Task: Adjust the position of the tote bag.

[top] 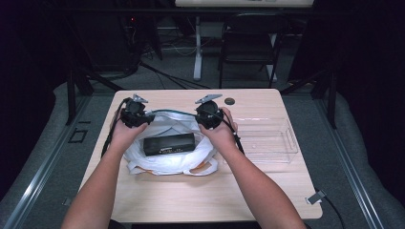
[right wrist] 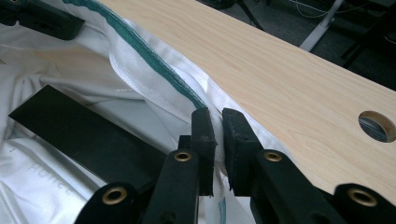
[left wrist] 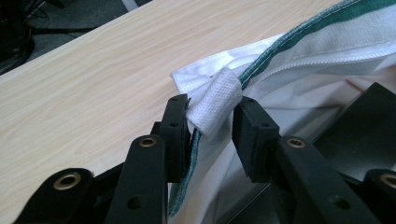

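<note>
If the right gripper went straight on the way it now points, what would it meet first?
The right gripper is shut on the green-edged rim of the white fabric bag. Straight ahead, past that rim, lies the bare light wooden tabletop, probably what it would meet first; depth is unclear. The round hole in the tabletop sits off to the side.

Two bare forearms come up from the six o'clock edge of the high view and lean in toward each other. Each hand holds a black gripper. The left gripper (top: 133, 113) sits at about ten o'clock from the middle of the table. The right gripper (top: 209, 114) sits at about one o'clock. Both point away toward twelve o'clock, side by side and apart. The left jaws are pinched on a folded bit of the white bag (left wrist: 212, 105). The right jaws are squeezed nearly together on its edge.
</note>
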Demonstrator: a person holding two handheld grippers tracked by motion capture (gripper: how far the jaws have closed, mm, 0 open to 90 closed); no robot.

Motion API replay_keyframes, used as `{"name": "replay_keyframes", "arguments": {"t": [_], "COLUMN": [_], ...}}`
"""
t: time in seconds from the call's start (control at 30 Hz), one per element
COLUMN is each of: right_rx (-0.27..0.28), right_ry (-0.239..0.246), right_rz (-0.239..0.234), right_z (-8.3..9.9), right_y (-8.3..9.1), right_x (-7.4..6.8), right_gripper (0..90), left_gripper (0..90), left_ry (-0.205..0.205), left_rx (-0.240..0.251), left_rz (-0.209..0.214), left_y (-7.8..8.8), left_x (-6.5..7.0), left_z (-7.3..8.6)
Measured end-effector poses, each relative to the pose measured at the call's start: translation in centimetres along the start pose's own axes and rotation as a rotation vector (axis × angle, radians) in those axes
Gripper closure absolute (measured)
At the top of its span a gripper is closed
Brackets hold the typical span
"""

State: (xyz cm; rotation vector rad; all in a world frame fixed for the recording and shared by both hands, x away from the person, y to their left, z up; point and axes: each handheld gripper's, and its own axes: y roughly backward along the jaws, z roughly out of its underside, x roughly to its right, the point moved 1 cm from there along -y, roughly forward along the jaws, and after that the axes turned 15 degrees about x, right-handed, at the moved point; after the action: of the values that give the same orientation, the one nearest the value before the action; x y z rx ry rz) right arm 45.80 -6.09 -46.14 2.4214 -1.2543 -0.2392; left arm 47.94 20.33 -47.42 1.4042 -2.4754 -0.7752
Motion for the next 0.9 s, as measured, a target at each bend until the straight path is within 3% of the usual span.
{"name": "replay_keyframes", "arguments": {"t": [0.9], "right_rx": [-0.04], "right_ry": [-0.034], "right_rz": [0.008], "right_z": [0.9], "right_y": [-1.7], "right_x": [1.1], "right_gripper": [83.4], "left_gripper": [66.8], "left_ry": [0.01], "left_rx": [-0.035], "left_rz": [0.01], "left_y": [-1.9], "left_x": [-0.3], "left_z": [0.5]}}
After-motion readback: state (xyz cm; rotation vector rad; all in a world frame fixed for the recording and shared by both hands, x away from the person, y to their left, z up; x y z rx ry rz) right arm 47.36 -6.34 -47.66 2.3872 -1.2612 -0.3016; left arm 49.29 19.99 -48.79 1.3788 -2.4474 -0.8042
